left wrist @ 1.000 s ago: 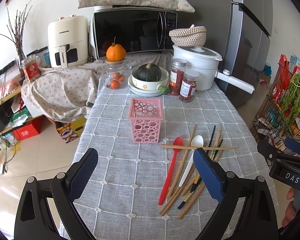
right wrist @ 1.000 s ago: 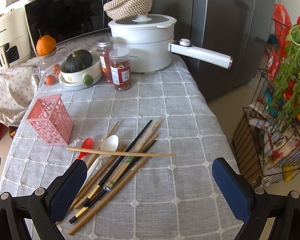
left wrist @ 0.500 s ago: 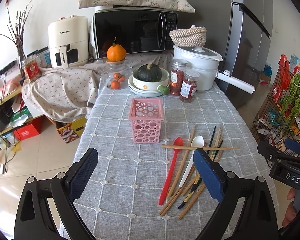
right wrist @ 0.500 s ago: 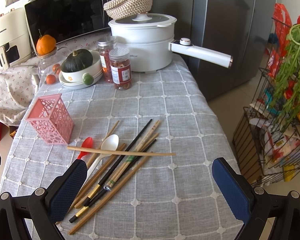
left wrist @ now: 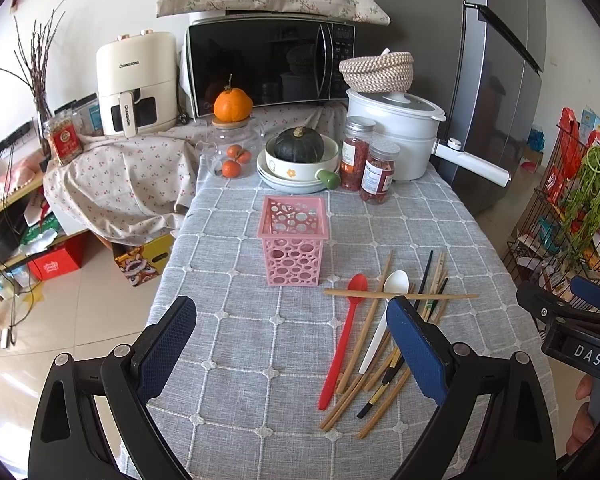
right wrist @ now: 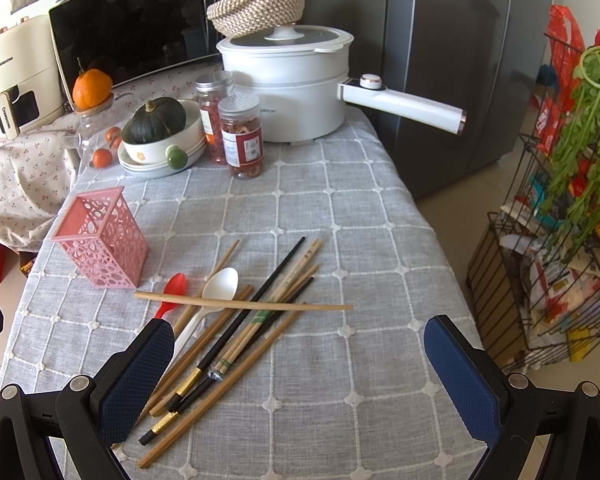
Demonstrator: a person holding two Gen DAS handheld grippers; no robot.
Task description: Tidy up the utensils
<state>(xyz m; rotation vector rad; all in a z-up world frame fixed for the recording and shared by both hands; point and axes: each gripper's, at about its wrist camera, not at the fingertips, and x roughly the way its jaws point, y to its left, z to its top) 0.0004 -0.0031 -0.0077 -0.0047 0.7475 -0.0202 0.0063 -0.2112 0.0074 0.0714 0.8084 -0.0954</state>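
The left tool (left wrist: pixel 292 346) hangs wide open at the bottom of its frame, gripping nothing. The right tool (right wrist: pixel 300 364) is equally spread and empty. Between them on the bench (right wrist: pixel 340 220) lies a heap of chopsticks (right wrist: pixel 236 336), long axes running from lower left to upper right. One chopstick (right wrist: pixel 244 303) lies crosswise on top. A red spoon (left wrist: pixel 342 336) and a white spoon (right wrist: pixel 216 292) point their bowls toward the upright pink basket (left wrist: pixel 294 240), centre frame.

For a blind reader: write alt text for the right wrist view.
Chopsticks, a red spoon and a white spoon lie piled on a grey checked tablecloth, between the open right gripper and an empty pink basket. Behind stand jars, a white pot and a microwave.
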